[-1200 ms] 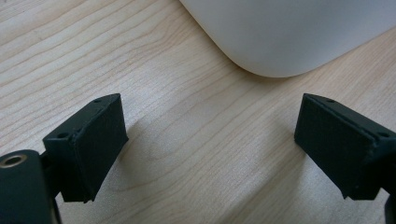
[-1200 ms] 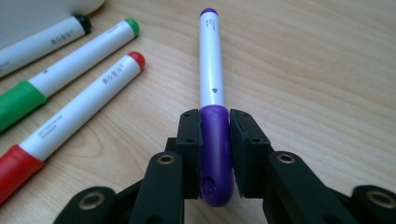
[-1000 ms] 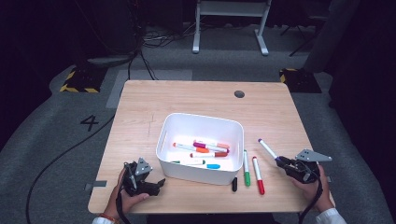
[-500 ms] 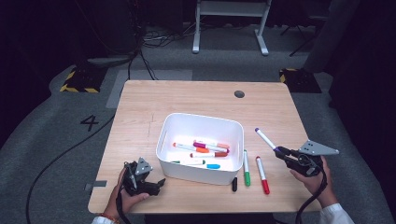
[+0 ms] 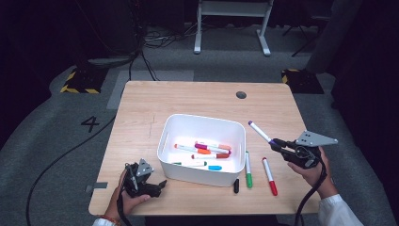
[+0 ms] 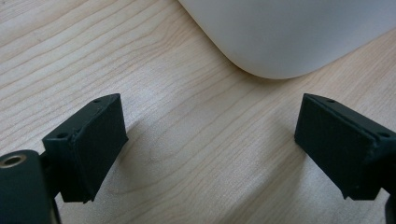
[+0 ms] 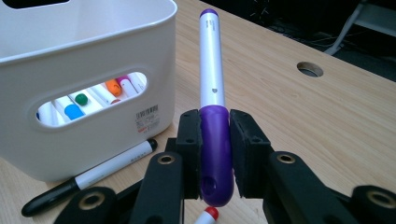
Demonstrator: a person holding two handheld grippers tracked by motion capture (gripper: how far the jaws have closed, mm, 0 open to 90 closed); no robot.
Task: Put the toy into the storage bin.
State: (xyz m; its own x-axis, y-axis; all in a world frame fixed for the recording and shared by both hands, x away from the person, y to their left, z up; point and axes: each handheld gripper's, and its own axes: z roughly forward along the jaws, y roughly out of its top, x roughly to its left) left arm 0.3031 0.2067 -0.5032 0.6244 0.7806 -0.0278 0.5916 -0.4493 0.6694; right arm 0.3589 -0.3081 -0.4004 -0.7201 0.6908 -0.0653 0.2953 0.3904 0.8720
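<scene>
Purple marker (image 7: 213, 116) clamped in raised right gripper (image 5: 282, 147), pointing bin-ward.

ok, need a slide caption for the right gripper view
Right gripper shut on the purple marker by its cap, beside the white bin of markers on the wooden table.

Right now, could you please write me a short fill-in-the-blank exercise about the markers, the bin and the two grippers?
1. The right gripper is shut on a marker with a ____ cap.
2. The left gripper is ____, with nothing between its jaws.
3. On the table right of the white bin lie a black, a green and a ____ marker.

Missing words: purple; open; red
</scene>
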